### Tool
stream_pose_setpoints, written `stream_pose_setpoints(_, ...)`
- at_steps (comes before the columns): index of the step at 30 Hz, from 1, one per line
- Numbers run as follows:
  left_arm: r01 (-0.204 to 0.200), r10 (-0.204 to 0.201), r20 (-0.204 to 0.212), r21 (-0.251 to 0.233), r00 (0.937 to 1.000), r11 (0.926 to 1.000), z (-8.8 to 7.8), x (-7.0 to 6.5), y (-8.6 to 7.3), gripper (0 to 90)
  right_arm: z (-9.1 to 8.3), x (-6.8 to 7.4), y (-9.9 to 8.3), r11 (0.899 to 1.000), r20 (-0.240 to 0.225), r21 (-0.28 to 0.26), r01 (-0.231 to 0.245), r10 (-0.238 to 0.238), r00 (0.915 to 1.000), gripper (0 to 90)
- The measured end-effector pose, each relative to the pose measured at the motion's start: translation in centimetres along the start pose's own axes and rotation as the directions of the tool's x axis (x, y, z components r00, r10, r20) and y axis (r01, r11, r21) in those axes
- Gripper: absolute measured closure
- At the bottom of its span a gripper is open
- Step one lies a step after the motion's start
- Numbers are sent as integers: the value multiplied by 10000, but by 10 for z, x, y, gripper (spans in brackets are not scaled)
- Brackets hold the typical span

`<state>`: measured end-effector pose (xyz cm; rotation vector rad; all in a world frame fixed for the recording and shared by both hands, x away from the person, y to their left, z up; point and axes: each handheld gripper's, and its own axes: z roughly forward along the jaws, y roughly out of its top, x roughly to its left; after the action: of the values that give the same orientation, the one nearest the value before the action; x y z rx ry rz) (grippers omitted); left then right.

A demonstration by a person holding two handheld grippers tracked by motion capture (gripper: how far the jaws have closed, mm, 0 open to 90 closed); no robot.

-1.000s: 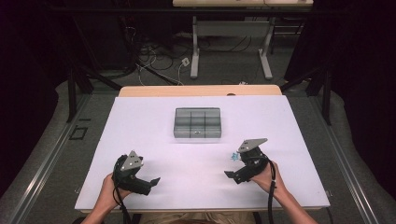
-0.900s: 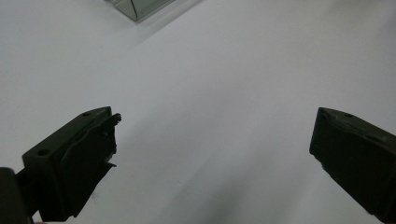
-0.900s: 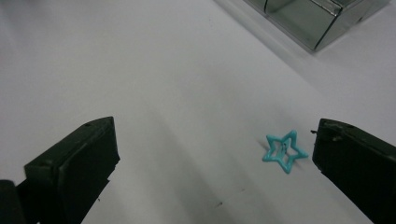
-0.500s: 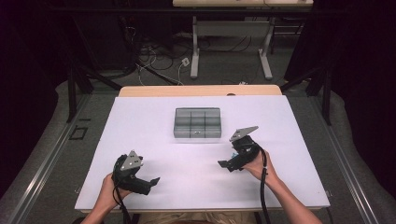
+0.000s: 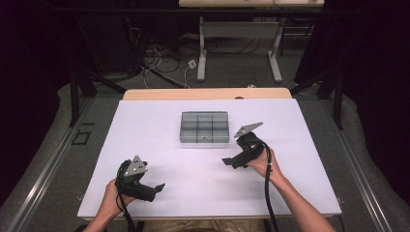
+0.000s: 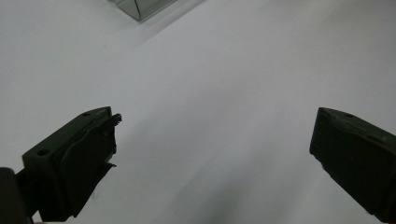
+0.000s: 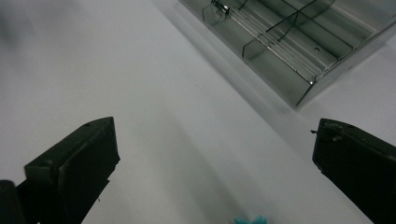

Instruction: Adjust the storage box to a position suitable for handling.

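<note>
**A:** What just changed?

**B:** My right gripper moved. A moment ago it sat low in the right part of the high view. Now it is up nearer the middle, just below and to the right of the grey box with the little rooms in it.

**A:** Is it holding something?

**B:** No. In the right gripper view its jaws stand wide apart with nothing between them. At the bottom edge there I see a tiny blue-green thing on the white table, just under the gap. I think that is what I am going for.

**A:** And the box?

**B:** It fills the upper right of that view, near the jaws but not touching them. One small shiny bit lies in a room of it.

**A:** The other hand?

**B:** My left gripper has stayed in the lower left of the high view. Its jaws are wide apart too, over bare table.

**A:** So what does it mean?

**B:** I guess the right one is lined up to pick up the blue-green thing, and the grab is not yet done.
</note>
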<state>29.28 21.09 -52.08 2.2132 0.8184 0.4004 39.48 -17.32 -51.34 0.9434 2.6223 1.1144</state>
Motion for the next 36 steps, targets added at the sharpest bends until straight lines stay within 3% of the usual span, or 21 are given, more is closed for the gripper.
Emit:
stream_pose_setpoints(8,-13,12,107,134,9999,9999,-1,1,0,4,5,-7,14,9997,-36,-232,-50,50,10000,16)
stream_pose_setpoints(20,21,-21,35,42,10000,10000,0,1,0,4,17,-19,29,9991,-39,-314,-270,269,9996,154)
stream_pose_setpoints(32,22,-22,20,42,10000,10000,0,1,0,4,22,-28,41,9986,261,-322,-413,421,9988,362)
stream_pose_setpoints(36,49,-49,35,34,10000,10000,0,1,0,4,25,-33,47,9977,463,-459,-495,517,9976,490)
